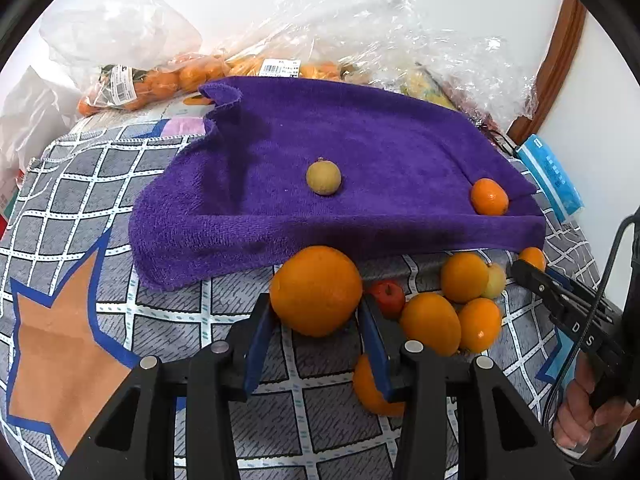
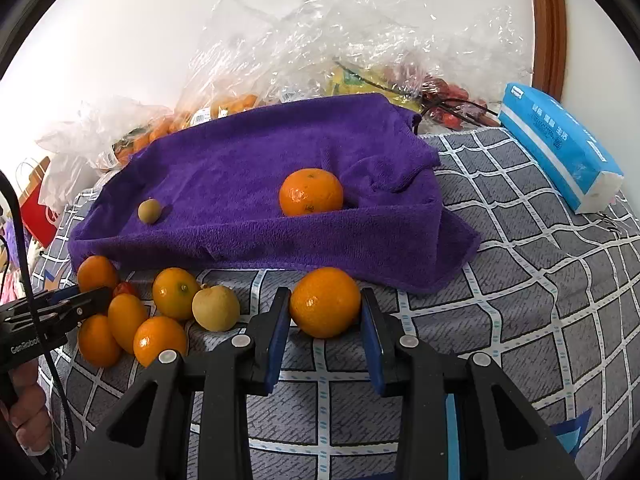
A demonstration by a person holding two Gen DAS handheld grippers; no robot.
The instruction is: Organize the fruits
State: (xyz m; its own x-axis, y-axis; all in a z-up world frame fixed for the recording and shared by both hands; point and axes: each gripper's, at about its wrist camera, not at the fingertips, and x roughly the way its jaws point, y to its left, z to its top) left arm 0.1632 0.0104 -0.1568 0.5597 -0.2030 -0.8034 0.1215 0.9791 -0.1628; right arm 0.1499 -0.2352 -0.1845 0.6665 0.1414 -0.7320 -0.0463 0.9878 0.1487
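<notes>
Clamping the big orange (image 1: 316,291) between the jaws of the left gripper (image 1: 316,302), low centre of the left wrist view, blue pads pressing on both flanks. Clamping the small orange (image 2: 325,302) the same way between the jaws of the right gripper (image 2: 325,295), bottom centre of the right wrist view. Holding both just below the near hem of the purple towel (image 1: 360,140); not managing to tell whether resting on the checked cover (image 1: 80,184) or hanging slightly off it.

Probably heading for the towel, already carrying a tangerine (image 2: 311,192) right of centre and a small yellowish fruit (image 2: 149,211) further left.

Likely risking a slip: gripping round, smooth peel with flat pads, so tilting or jerking while lifting possibly meaning squeezing a fruit out forward and sending it rolling. Also working right beside the loose fruit pile (image 2: 176,294) at lower left of the right wrist view, so possibly nudging it and scattering pieces. Possibly snagging the towel's raised near fold when crossing low, dragging it and setting the resting fruits rolling. Crowding two grippers close together, too, inviting a knock.
</notes>
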